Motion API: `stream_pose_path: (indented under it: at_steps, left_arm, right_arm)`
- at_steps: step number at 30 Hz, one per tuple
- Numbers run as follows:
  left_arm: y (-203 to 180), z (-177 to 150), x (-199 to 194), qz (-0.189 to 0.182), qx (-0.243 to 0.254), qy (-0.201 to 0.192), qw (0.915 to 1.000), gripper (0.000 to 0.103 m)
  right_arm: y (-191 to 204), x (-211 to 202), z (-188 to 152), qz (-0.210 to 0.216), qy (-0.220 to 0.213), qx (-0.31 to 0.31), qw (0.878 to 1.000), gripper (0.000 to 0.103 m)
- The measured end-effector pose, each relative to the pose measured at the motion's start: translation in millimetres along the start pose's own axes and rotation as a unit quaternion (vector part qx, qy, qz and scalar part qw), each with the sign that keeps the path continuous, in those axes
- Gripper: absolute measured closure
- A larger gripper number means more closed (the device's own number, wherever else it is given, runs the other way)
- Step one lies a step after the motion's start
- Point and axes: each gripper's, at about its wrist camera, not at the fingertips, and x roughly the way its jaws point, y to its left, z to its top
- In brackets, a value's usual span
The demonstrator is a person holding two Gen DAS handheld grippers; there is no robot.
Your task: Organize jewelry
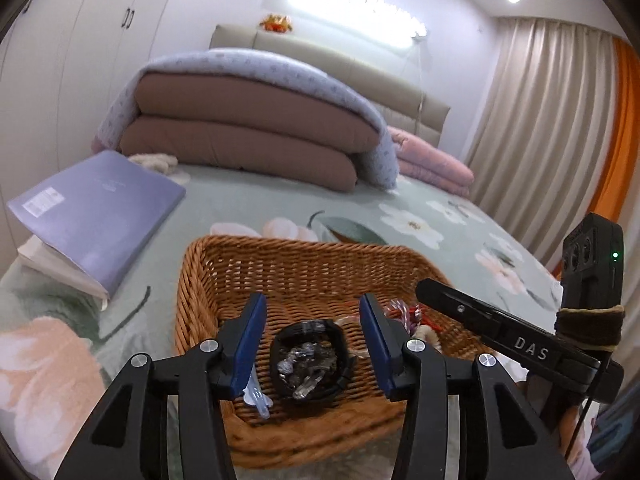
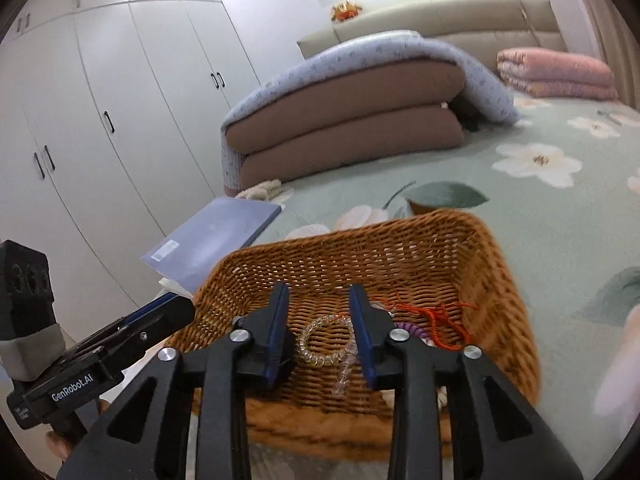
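1. A woven wicker basket (image 1: pixel 208 276) stands on a bed covered with a green sheet printed with white flowers (image 1: pixel 412 220).
2. The left tongs (image 1: pixel 312 340) hang over the basket with the two blue pads apart; nothing is pressed between them.
3. Under the left tongs, on the basket floor, lies a black bracelet (image 1: pixel 336 332) with a heap of shiny silver-grey jewelry (image 1: pixel 308 364) inside its ring.
4. A small pale blue clear piece (image 1: pixel 258 396) lies just beside the left pad, in the near corner of the basket.
5. The right tongs (image 2: pixel 318 336) are also over the basket, pads apart, not gripping anything.
6. Between the pads of the right tongs a bracelet of clear beads (image 2: pixel 320 344) rests on the basket floor; I cannot tell if a pad touches it.
7. A red cord (image 2: pixel 432 312) and a purple coiled piece (image 2: pixel 416 330) lie to the right of it, in the same basket.
8. A blue-grey book (image 1: pixel 100 208) lies on the bed left of the basket, and folded brown quilts (image 1: pixel 248 136) are stacked behind.
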Motion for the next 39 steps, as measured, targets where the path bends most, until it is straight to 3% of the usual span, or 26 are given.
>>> stream_pose_path:
  at_steps: [4, 6, 11, 14, 17, 19, 39]
  left_arm:
    - [-16.8, -4.0, -21.6, -0.004, 0.002, -0.011, 0.9999, 0.053]
    - [-29.4, -9.4, -38.8, 0.006, 0.011, -0.028, 0.9995, 0.052]
    - [-57.7, -35.1, -89.7, 0.073, 0.027, -0.070, 0.9945, 0.037]
    - [-72.7, -56.6, -110.9, 0.123, 0.045, -0.085, 0.9877, 0.035]
    - [-78.4, -74.4, -115.5, 0.170, 0.057, -0.093, 0.9793, 0.029]
    - [-76.3, -81.6, -112.1, 0.182, 0.057, -0.093, 0.9773, 0.029]
    - [-82.6, -94.6, -89.6, 0.206, 0.078, -0.093, 0.9711, 0.029]
  right_arm:
    - [26.9, -46.5, -14.1, -0.027, -0.032, -0.046, 0.998, 0.066]
    - [41.0, -74.8, -26.5, -0.064, -0.061, -0.076, 0.993, 0.058]
    - [66.2, -138.7, -65.5, -0.145, -0.136, -0.132, 0.971, 0.034]
    - [73.8, -152.4, -79.0, -0.179, -0.149, -0.148, 0.961, 0.033]
    - [70.2, -151.8, -84.3, -0.182, -0.151, -0.142, 0.961, 0.033]
    - [63.5, -148.3, -85.4, -0.176, -0.148, -0.131, 0.964, 0.033]
    - [43.2, -131.1, -97.1, -0.168, -0.134, -0.105, 0.971, 0.033]
